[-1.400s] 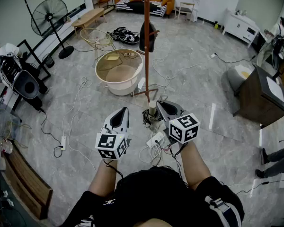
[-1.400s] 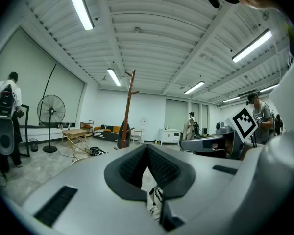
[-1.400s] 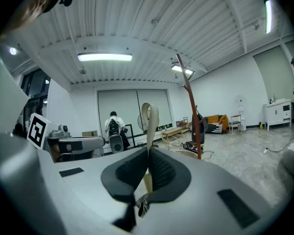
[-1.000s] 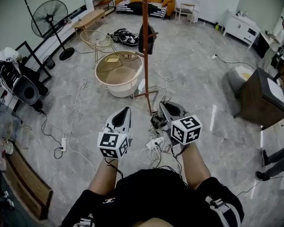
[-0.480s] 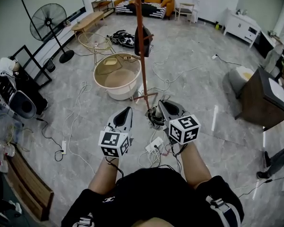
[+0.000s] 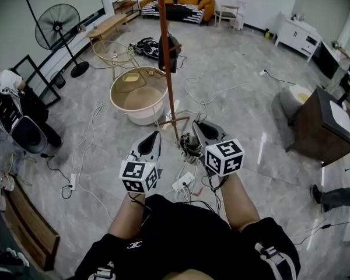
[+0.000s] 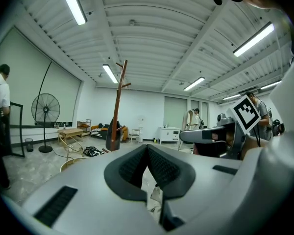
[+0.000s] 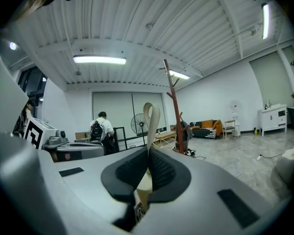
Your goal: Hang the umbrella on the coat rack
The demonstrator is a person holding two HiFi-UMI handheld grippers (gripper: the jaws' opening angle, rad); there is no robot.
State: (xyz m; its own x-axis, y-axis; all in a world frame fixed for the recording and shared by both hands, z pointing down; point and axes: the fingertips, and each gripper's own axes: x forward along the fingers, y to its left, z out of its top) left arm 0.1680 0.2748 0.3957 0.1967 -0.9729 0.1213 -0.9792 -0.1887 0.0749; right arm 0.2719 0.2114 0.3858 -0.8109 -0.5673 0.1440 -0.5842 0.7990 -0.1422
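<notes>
So the right hand-held gripper (image 6: pixel 196 126) is clamped on the beige strap loop (image 8: pixel 152 116) of the umbrella (image 6: pixel 189 146). The folded umbrella dangles under the jaws, just above the floor (image 6: pixel 251 98). Makes sense to me: holding it by the loop leaves the loop's top sticking up free, and that's the bit that has to go over a peg.

The left hand-held gripper (image 6: pixel 154 135) has its jaws pressed together with nothing in them. It's parked beside the right one, looks like it's just along for the ride.

The coat rack (image 6: pixel 166 69) stands right ahead, close to both grippers, its foot (image 6: pixel 176 121) just past the umbrella. A dark item (image 6: pixel 166 52) already hangs on a lower peg, so I'd guess the bare upper pegs (image 7: pixel 123 65) are the target. That means lifting the loop a good way up.

Room-wise: a round tub (image 6: pixel 137 98) sits just left of the rack's base, and cables (image 6: pixel 99 121) plus a power strip (image 6: pixel 181 185) litter the floor underfoot. The right side of the pole is open, so coming in from there looks easiest.
</notes>
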